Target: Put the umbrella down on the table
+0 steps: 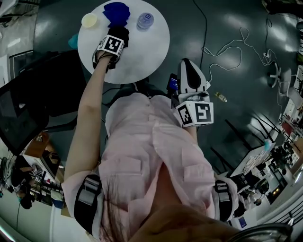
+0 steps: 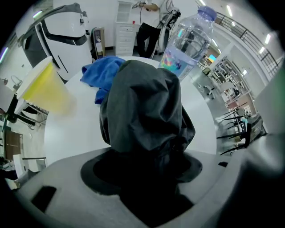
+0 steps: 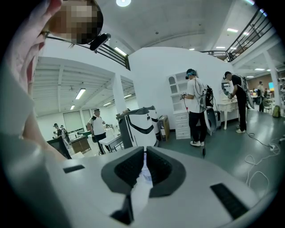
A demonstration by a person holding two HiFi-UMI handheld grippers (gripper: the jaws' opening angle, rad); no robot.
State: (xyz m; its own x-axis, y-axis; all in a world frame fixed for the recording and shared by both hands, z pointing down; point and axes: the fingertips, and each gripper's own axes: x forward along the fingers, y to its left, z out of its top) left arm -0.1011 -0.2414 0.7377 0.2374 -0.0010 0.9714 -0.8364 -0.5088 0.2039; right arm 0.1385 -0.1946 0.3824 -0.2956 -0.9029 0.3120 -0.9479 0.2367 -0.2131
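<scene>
Over table (image 1: pixel 152 53), left tongs (image 2: pixel 144 176) tight around umbrella (image 2: pixel 142 107), pads hidden; right tongs (image 3: pixel 143 169) together.

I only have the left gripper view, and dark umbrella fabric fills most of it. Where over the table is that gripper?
Observer: The head view shows the left gripper holding the umbrella over the far part of the round table, right next to the blue cloth.
Operator: Where is the other gripper?
Observer: The right gripper is off the table, beside the person, above the floor.
</scene>
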